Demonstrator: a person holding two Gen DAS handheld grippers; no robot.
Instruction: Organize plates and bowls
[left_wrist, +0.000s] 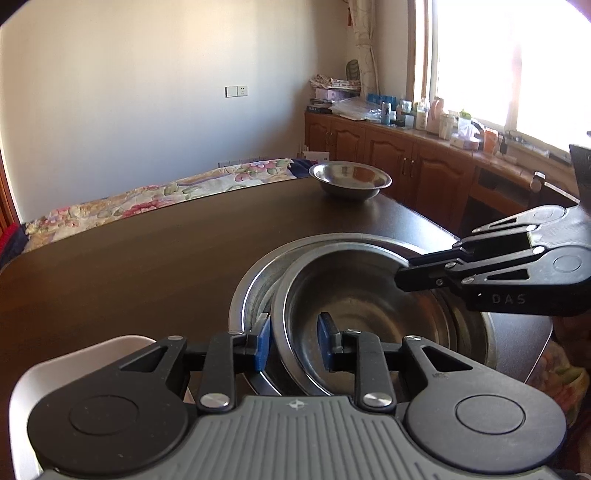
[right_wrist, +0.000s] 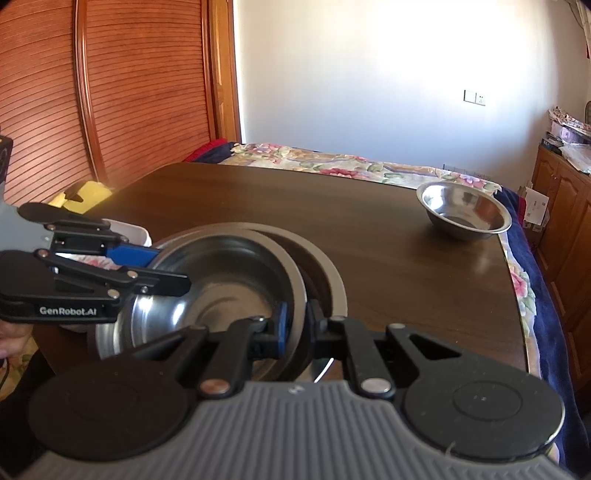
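Left wrist view: the inner bowl (left_wrist: 354, 295), nested askew in the larger bowl (left_wrist: 255, 280) on the table (left_wrist: 147, 258), is straddled loosely at its rim by the left gripper (left_wrist: 293, 343), fingers slightly parted, and pinched tight by the right gripper (right_wrist: 295, 321), so seating it flat is judged next.

Open room: bare worktop (left_wrist: 147, 258) left of and beyond the nested steel bowls (left_wrist: 354, 295).
Obstacle: lone steel bowl (left_wrist: 350, 180), far right corner.

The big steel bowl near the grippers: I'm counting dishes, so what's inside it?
One smaller steel bowl sits tilted inside the big steel bowl, with both grippers at its rim. It looks empty. It covers the big bowl's bottom, so anything beneath is hidden.
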